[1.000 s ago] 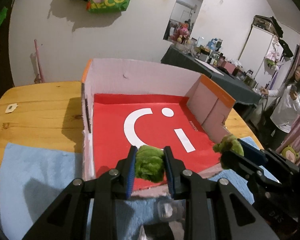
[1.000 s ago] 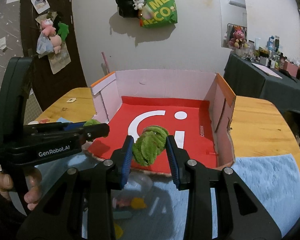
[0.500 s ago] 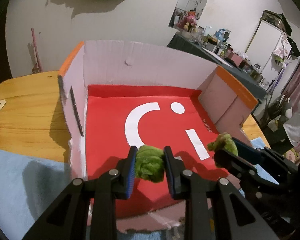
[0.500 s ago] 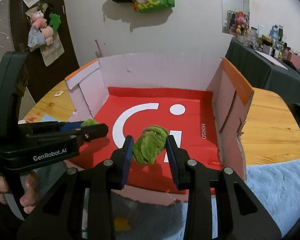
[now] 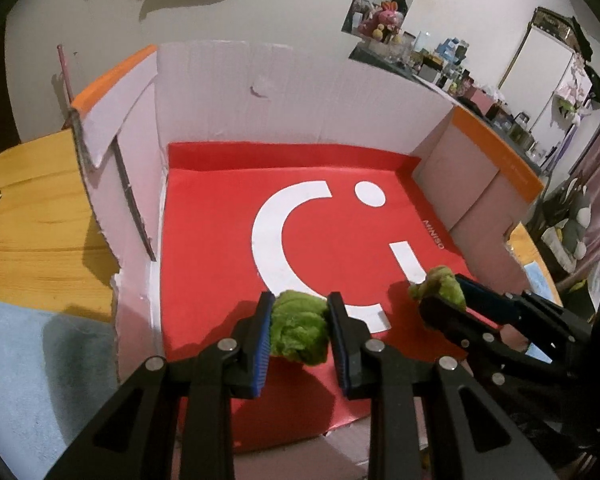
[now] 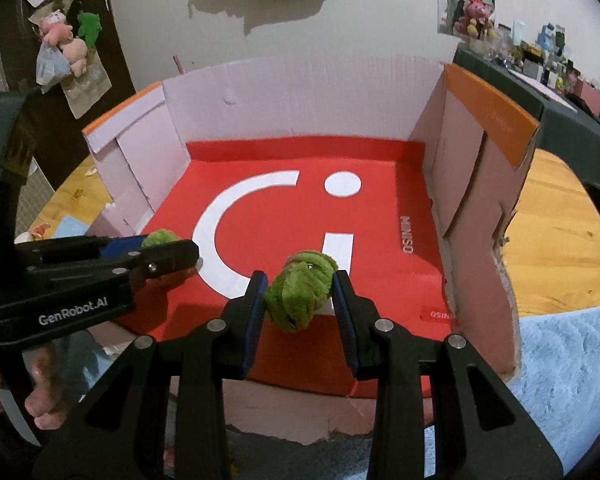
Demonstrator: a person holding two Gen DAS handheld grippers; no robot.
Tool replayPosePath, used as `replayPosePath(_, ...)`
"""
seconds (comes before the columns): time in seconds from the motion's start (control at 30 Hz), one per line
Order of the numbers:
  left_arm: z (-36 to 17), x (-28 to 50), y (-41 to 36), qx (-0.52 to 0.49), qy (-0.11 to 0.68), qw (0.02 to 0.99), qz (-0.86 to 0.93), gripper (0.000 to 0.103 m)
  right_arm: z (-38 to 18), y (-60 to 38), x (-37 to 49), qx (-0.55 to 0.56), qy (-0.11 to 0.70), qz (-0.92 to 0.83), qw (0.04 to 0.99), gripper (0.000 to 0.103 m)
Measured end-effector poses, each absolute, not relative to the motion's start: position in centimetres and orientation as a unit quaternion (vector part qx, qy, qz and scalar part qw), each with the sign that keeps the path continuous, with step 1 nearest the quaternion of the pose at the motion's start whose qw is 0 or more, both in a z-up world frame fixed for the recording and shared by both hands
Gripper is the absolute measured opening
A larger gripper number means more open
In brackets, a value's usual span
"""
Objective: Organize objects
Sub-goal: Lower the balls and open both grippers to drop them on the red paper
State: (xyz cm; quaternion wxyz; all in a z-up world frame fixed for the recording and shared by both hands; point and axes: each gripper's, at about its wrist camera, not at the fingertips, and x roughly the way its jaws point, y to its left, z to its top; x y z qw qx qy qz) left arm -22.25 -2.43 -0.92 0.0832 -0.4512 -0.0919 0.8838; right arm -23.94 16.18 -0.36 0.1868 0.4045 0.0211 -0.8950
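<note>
An open cardboard box [image 5: 300,96] [image 6: 300,100] with white walls, orange flaps and a red floor bearing a white smiley mark fills both views. My left gripper [image 5: 298,324] [image 6: 168,250] is shut on a fuzzy green plush toy [image 5: 298,330] over the front of the red floor. To its right, my right gripper [image 6: 300,296] [image 5: 440,296] is shut on a second green plush toy [image 6: 300,294] [image 5: 438,286], also hanging over the box's front part. Both toys are off the floor, casting shadows on it.
The box stands on a wooden table [image 5: 32,216] [image 6: 556,240] with a light blue cloth [image 5: 32,364] [image 6: 560,352] under its front edge. A dark table with clutter [image 6: 540,72] stands behind at right. A person's hand [image 6: 28,392] grips the left tool's handle.
Both grippers have moved forward and down with their plush toys, from in front of the box's low front edge to over its red floor. The box now looms larger.
</note>
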Motion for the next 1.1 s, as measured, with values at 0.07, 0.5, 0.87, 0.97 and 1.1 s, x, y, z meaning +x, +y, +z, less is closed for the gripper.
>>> replayPosePath(0.07,-1.1,-22.5,-2.2,-0.457,-0.091,0.085,0.881,0.027,-0.5,16.0,-24.1,0.409,0.029,-0.893,0.183,0.032)
replayPosePath(0.5,-1.4,-22.9,-1.5,-0.469,-0.087,0.087,0.875,0.028,-0.8,15.6,-24.3,0.418,0.04,-0.889,0.184,0.034)
replayPosePath(0.87,-1.2,-22.8,-1.3,-0.461,-0.082,0.085,0.88,0.046,-0.5,15.7,-24.0,0.411,0.038,-0.893,0.179,0.042)
replayPosePath(0.97,-0.9,-22.5,-1.4,-0.455,-0.082,0.084,0.883,0.048,-0.2,16.0,-23.7,0.407,0.034,-0.895,0.177,0.042)
replayPosePath(1.1,-0.5,-22.1,-1.6,-0.451,-0.086,0.085,0.884,0.05,0.1,16.2,-23.3,0.403,0.033,-0.897,0.177,0.045)
